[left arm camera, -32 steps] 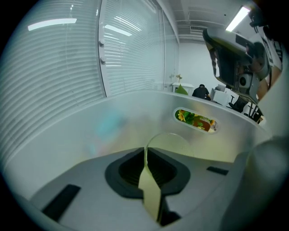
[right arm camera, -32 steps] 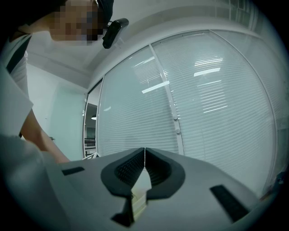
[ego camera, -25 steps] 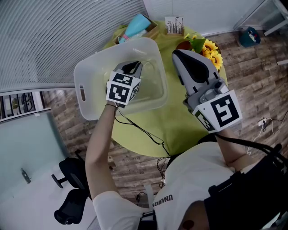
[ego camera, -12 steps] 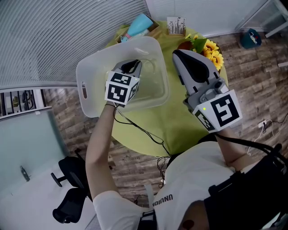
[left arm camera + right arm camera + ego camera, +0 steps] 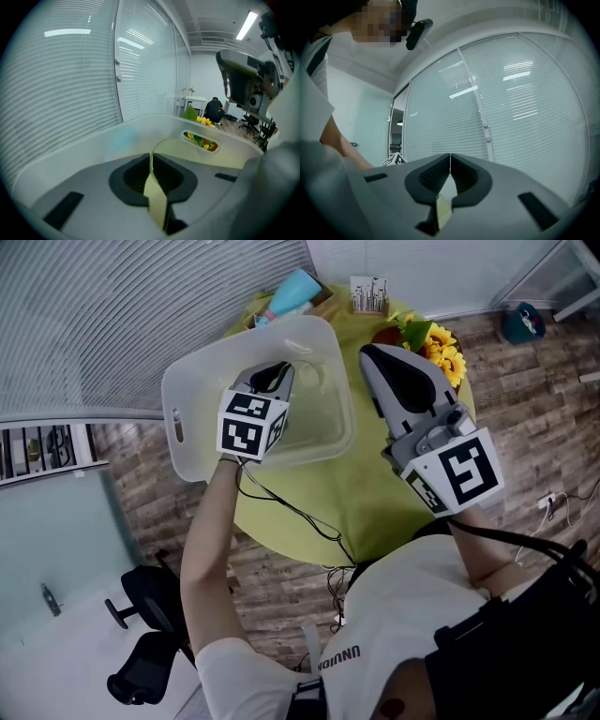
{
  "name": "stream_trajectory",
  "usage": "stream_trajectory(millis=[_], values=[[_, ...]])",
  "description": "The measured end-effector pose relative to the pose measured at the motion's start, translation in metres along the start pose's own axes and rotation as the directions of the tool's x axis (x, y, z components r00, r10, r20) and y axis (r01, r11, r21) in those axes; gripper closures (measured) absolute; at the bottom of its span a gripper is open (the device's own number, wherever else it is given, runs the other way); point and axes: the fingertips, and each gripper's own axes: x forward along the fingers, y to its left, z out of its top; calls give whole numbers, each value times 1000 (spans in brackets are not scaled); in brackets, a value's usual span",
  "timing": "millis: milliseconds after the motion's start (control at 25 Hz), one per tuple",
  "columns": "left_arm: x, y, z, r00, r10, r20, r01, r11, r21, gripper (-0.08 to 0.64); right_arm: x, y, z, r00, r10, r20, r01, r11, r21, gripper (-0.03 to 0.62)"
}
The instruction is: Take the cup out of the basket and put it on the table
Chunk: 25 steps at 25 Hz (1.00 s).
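Both claws were shut: the left claw [image 5: 151, 157] gripped the clear cup [image 5: 179, 146] inside the basket [image 5: 187, 382], the right claw [image 5: 450, 157] held nothing.

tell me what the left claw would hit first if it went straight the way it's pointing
Most likely the far wall of the basket. The left claw, shut on the clear cup, points across the inside of the basket at that wall. Depth is hard to judge here.
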Motion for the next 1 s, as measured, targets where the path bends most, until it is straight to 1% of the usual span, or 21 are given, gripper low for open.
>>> stream_trajectory(millis=[640, 1000], values=[[-21, 5, 15, 996, 39, 82, -35, 998, -46, 528, -5, 8, 3, 1000, 2, 10, -2, 1000, -4, 572], [-35, 8, 26, 988, 62, 139, -52, 996, -71, 528, -7, 13, 7, 1000, 6, 12, -5, 1000, -14, 572]])
